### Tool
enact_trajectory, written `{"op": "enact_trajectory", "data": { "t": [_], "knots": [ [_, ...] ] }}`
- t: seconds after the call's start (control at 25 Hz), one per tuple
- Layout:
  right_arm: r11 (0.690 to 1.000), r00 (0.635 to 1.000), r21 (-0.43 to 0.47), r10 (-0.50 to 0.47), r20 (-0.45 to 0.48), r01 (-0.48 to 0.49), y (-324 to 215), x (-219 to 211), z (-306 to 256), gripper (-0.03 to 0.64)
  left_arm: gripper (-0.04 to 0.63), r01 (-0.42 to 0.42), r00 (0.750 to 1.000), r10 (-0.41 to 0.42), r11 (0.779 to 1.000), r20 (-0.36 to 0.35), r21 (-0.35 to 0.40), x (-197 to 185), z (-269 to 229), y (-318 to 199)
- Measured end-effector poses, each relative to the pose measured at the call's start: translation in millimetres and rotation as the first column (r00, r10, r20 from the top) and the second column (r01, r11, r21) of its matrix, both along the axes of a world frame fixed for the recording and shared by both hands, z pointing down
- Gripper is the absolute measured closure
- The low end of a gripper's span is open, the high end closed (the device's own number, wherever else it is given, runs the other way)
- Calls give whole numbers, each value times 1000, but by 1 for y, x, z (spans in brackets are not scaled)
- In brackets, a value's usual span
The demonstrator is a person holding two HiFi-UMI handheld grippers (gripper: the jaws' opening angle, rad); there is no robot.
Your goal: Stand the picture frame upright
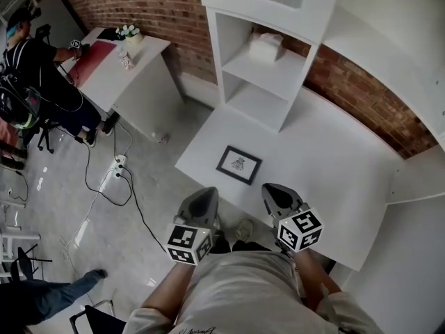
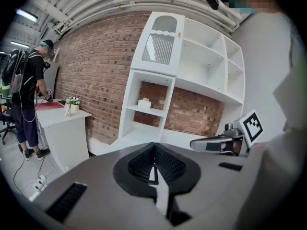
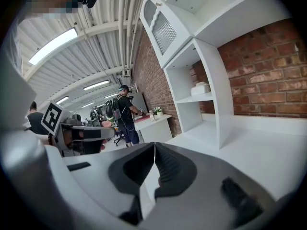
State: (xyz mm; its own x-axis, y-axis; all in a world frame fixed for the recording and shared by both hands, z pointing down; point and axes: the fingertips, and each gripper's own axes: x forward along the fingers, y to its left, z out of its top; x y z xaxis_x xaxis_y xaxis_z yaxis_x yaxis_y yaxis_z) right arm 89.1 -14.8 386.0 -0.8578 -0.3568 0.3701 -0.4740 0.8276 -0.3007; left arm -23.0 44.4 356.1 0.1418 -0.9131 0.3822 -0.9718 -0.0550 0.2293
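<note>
**Table**: smooth white board, matt with a faint sheen. **Shelf unit**: the same smooth white finish. **Picture frame**: thin dark matt moulding round a pale, paper-like print. **Wall**: rough red brick. **Floor**: polished grey, glossy enough to mirror the lights. **Left gripper** and **right gripper**: matt grey plastic shells with black ribbed pads inside.

brick wall | grey floor | wht shelf unit | ceiling strip lts
</note>
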Motion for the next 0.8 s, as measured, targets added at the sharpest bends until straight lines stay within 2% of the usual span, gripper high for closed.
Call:
{"op": "enact_trajectory", "data": {
  "t": [0.4, 0.8],
  "knots": [
    [995, 995, -18, 100, -26, -101, -31, -11, 11, 589, 581, -97, 995, 98, 995, 5, -33, -18, 17, -43],
    [979, 977, -42, 194, -85, -198, -61, -31, 41, 589, 581, -211, 977, 213, 974, 23, -85, -44, 49, -89]
  ]
}}
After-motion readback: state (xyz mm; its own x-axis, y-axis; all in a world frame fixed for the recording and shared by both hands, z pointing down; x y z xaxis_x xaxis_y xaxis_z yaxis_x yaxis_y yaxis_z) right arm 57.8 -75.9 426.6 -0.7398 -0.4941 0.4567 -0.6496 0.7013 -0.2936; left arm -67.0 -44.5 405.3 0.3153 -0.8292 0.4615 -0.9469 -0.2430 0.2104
